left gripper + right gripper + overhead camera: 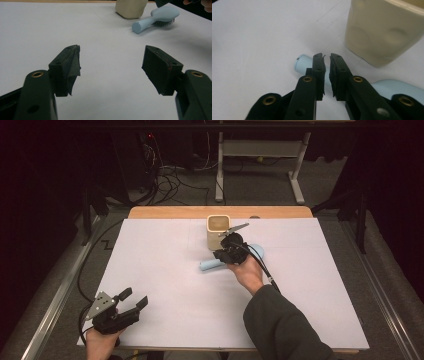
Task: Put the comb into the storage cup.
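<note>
Right claw – jaws nearly together, nothing pinched, directly over hairbrush handle; long axis crosswise beneath. Left claw spread, far off.

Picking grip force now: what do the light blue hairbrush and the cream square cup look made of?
Light blue hairbrush: likely moulded plastic, smooth matte one-piece body with dark bristles. Cream square cup: probably plastic or glazed ceramic, smooth, faint sheen, rounded corners.

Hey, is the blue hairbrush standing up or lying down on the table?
Lying down. The blue hairbrush rests flat on the white table beside the beige cup, bristles facing down.
</note>
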Tool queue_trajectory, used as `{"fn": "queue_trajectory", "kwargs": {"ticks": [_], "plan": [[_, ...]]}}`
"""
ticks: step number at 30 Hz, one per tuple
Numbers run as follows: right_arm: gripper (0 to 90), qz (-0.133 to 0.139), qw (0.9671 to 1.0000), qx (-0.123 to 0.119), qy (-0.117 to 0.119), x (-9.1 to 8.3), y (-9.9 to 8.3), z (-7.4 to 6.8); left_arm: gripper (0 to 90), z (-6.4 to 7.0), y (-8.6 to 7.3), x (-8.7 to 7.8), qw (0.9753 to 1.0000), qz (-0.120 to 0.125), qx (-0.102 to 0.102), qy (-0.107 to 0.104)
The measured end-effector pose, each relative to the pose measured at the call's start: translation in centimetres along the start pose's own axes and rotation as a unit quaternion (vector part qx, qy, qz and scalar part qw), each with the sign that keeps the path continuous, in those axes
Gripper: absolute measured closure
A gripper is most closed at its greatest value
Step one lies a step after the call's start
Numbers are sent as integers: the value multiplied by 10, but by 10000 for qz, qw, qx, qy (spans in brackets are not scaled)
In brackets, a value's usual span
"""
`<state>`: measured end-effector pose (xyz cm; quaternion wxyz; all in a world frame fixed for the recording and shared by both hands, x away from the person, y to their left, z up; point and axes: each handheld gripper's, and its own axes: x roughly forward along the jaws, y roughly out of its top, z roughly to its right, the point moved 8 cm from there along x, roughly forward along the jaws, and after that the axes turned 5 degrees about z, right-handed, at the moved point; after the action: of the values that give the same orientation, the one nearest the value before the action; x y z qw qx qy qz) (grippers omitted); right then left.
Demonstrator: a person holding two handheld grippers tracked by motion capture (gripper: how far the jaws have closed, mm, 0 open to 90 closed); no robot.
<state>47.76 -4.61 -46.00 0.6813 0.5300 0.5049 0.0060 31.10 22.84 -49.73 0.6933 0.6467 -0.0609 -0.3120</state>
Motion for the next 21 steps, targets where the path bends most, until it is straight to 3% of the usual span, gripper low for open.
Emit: {"fn": "queue_trajectory", "kwargs": {"ticks": [3,12,21], "plan": [[900,-210,9998,-34,-29,6,-1,0,309,0,0,0,10000,-2,3,6],[900,-680,9975,-137,-104,22,4,1,308,0,0,0,10000,-6,5,6],[900,-1135,9926,-215,-376,40,5,-1,305,-1,0,0,10000,12,-22,53]]}}
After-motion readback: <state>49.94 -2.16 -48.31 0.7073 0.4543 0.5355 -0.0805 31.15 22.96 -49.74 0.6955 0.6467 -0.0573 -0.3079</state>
